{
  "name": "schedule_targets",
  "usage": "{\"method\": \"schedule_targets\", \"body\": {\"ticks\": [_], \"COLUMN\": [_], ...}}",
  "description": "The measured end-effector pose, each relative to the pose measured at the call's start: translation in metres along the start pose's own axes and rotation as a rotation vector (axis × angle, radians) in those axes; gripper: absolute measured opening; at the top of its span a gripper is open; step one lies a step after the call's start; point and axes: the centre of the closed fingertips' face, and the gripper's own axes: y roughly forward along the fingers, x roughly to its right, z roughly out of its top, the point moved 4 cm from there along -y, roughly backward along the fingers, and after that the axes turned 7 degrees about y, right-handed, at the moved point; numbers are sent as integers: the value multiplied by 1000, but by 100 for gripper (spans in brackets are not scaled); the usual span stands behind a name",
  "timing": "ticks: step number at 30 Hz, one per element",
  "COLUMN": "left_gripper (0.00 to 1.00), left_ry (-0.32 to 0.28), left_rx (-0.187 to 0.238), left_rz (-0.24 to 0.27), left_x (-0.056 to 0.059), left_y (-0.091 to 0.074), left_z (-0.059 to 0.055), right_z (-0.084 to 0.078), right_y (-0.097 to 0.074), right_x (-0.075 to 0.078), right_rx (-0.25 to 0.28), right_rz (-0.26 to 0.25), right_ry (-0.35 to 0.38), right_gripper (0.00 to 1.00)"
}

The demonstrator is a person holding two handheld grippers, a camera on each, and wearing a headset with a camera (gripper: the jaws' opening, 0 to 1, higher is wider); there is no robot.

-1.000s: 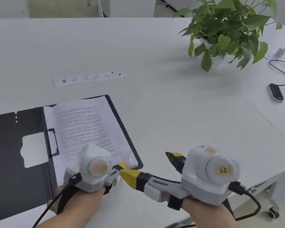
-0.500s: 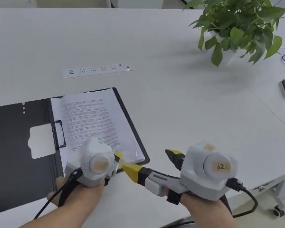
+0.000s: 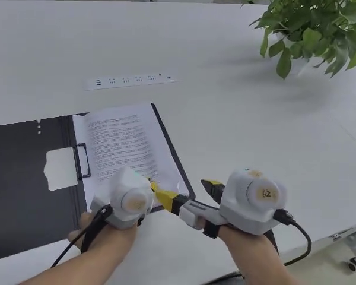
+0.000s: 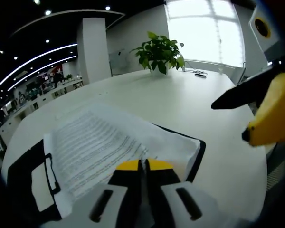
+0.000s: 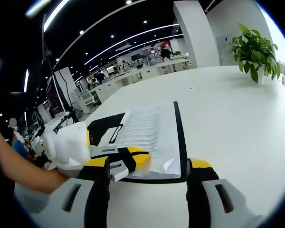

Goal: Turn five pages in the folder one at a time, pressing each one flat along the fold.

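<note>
Page (image 4: pixel 97 142) at jaws of left gripper (image 4: pixel 143 165)

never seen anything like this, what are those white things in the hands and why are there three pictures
No robot here: a person holds a hand-held gripper in each hand, a white tool with two yellow-tipped jaws. The wide picture comes from a headset camera looking down at the white table. The two round pictures come from a camera riding on each tool, looking along its jaws. On the table lie an open black folder with printed pages clipped in, a white power strip and a potted plant. The left hand-held gripper has its jaws shut at the lower corner of the top page; whether it pinches paper is hard to tell. The right hand-held gripper is open beside it and holds nothing.
</note>
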Motion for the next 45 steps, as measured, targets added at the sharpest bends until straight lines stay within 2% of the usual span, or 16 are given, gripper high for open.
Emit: {"method": "schedule_targets", "body": {"ticks": [12,24,31,34,35,36,39,40,42,44,45], "left_gripper": [1,1,1,1,1,1,1,2,2,2,1], "left_ry": [-27,-50,-57,-62,-63,-68,-91,-104,-118,-199,-203], "left_rx": [5,9,9,7,7,7,5,4,5,13,11], "left_rz": [-5,-4,-2,-3,-3,-3,-1,0,-1,-6,-7], "left_x": [0,0,-1,-1,-1,-1,-1,-1,-2,-2,-3], "left_y": [2,2,2,2,2,2,2,3,2,2,0], "left_z": [-2,-2,-2,-2,-2,-2,-2,-2,-1,-1,-1], "right_z": [-12,-24,-26,-27,-28,-29,-30,-29,-28,-26,-26], "right_y": [28,43,44,44,43,44,44,43,41,39,38], "right_x": [12,21,29,37,40,39,41,38,40,39,39], "right_rx": [-47,-83,-90,-90,-93,-85,-68,-53,-35,-6,2], "right_rz": [-23,-57,-95,-135,-149,-141,-142,-128,-126,-96,-94], "right_ry": [85,171,175,181,192,244,292,346,385,454,463], "right_gripper": [46,34,14,3,0,0,0,0,0,0,0]}}
